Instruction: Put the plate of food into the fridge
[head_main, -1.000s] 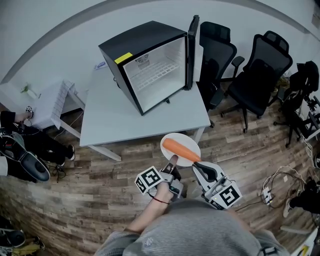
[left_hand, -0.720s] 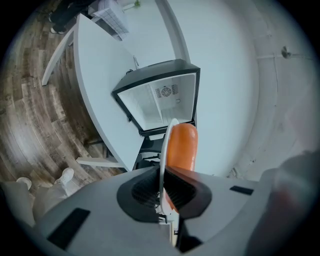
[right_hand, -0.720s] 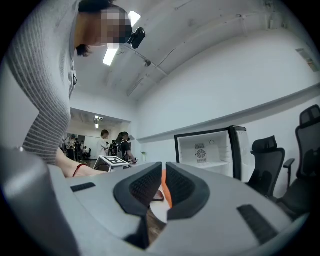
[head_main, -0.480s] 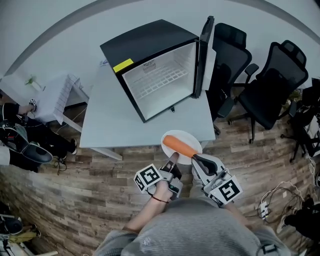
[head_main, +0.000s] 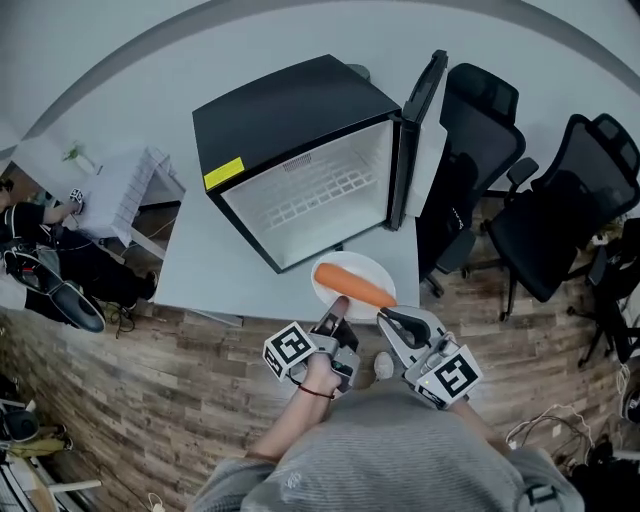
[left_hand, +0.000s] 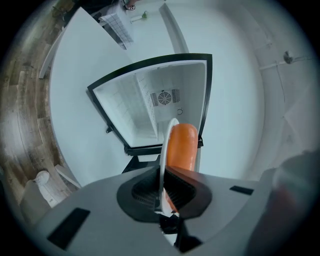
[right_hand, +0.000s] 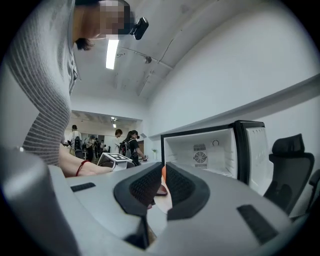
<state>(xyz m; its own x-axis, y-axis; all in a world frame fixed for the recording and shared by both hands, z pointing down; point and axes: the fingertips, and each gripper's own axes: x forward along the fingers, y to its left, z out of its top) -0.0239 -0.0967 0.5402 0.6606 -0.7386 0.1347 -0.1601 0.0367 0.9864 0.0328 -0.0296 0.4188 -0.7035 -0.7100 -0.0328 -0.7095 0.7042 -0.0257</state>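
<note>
A white plate (head_main: 345, 288) carries a long orange piece of food (head_main: 352, 284), much like a carrot. It hangs over the front edge of the grey table (head_main: 225, 270), right before the black mini fridge (head_main: 290, 130). The fridge door (head_main: 422, 120) stands wide open and the white inside (head_main: 320, 195) has a wire shelf. My left gripper (head_main: 335, 306) is shut on the plate's near rim; the left gripper view shows that rim edge-on between the pads (left_hand: 161, 185). My right gripper (head_main: 392, 318) pinches the rim at the right, and in its own view the jaws (right_hand: 162, 182) stand almost together with the fridge (right_hand: 200, 150) ahead.
Two black office chairs (head_main: 475, 170) (head_main: 565, 215) stand right of the table, close to the open door. A small white side table (head_main: 120, 190) and a seated person (head_main: 45, 270) are at the left. Wooden floor (head_main: 180, 400) lies under me.
Both grippers have carried the plate forward, from over the floor to over the table's front edge. The open fridge now sits closer and more squarely ahead.
</note>
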